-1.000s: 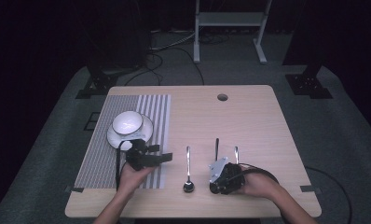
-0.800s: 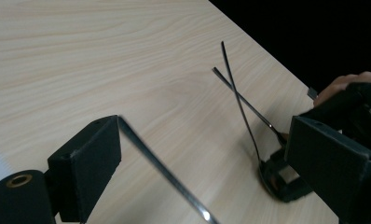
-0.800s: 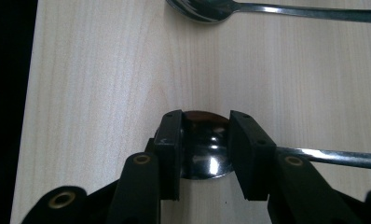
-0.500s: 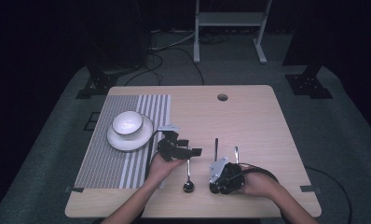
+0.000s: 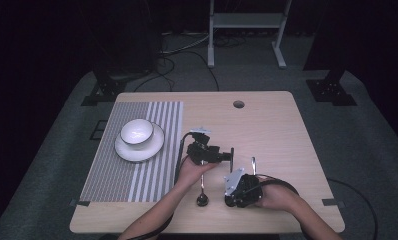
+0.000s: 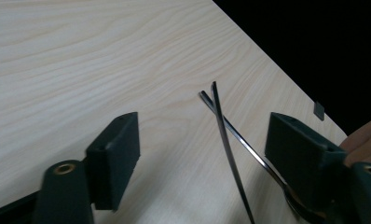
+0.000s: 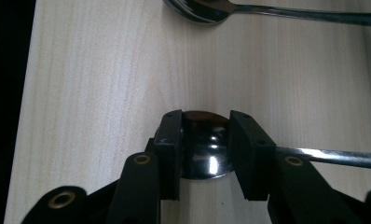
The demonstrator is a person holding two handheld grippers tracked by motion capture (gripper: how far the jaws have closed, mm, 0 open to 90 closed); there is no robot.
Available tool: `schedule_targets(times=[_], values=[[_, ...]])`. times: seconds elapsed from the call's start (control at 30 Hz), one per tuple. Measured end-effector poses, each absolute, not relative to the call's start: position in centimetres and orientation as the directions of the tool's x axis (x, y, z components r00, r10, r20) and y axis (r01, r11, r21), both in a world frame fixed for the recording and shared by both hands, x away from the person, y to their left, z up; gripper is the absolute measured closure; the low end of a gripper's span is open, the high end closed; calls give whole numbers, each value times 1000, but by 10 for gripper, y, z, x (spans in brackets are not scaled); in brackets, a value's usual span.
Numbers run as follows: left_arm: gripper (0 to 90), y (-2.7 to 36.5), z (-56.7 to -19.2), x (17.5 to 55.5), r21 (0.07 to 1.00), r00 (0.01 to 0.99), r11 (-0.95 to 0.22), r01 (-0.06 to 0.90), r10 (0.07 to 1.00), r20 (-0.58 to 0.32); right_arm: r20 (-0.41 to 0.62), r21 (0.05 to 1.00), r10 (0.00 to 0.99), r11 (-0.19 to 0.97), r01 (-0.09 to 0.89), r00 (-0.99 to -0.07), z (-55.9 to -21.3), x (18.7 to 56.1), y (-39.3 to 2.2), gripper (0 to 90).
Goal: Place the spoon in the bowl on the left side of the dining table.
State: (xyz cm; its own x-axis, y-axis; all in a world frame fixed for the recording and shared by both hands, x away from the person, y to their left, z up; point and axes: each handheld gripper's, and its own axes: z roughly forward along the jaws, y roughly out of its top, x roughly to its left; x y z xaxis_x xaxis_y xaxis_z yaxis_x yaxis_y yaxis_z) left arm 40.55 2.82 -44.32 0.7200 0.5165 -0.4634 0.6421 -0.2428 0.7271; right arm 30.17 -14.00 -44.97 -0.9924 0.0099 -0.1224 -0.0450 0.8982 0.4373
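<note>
My left gripper point(image 5: 221, 155) point(image 6: 204, 123) lies low over the table's middle, pointing right. Its jaws are open and have just been closing; two thin metal handles point(image 6: 225, 135) lie on the wood between them, nearer the right jaw, untouched by the pads. At the front, my right gripper point(image 5: 228, 199) point(image 7: 204, 121) rests on the table, shut on the bowl of a shiny spoon point(image 7: 207, 156), whose handle runs off to the right in the right gripper view. Another spoon point(image 5: 202, 192) point(image 7: 207, 10) lies beside it, free.
A white bowl point(image 5: 137, 131) stands on a white plate point(image 5: 152, 147) on the striped placemat point(image 5: 137, 175) at the left. The wooden table point(image 5: 277, 130) has a round cable hole point(image 5: 238, 104) near its far edge. Its right edge shows in the left gripper view.
My left gripper has left the bowl and plate and moved right across the placemat's edge to the cutlery in the middle. The right hand and its gripper have stayed put.
</note>
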Motion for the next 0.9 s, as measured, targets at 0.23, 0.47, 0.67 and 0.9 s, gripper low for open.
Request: schedule_targets(times=[0.23, 0.47, 0.67, 0.9], values=[[476, 12, -448, 410, 729, 739, -274, 627, 503, -447, -125, 442, 10, 896, -47, -992, -450, 301, -140, 644], [718, 7, -452, 409, 733, 764, -307, 607, 478, -433, -127, 447, 15, 893, -44, -992, -450, 300, -141, 643], [788, 9, -452, 409, 737, 775, -313, 599, 458, -435, -126, 454, 18, 890, -42, -992, -451, 301, -143, 638], [801, 15, -455, 410, 738, 766, -289, 610, 454, -455, -128, 460, 24, 887, -38, -992, -451, 301, -144, 623]])
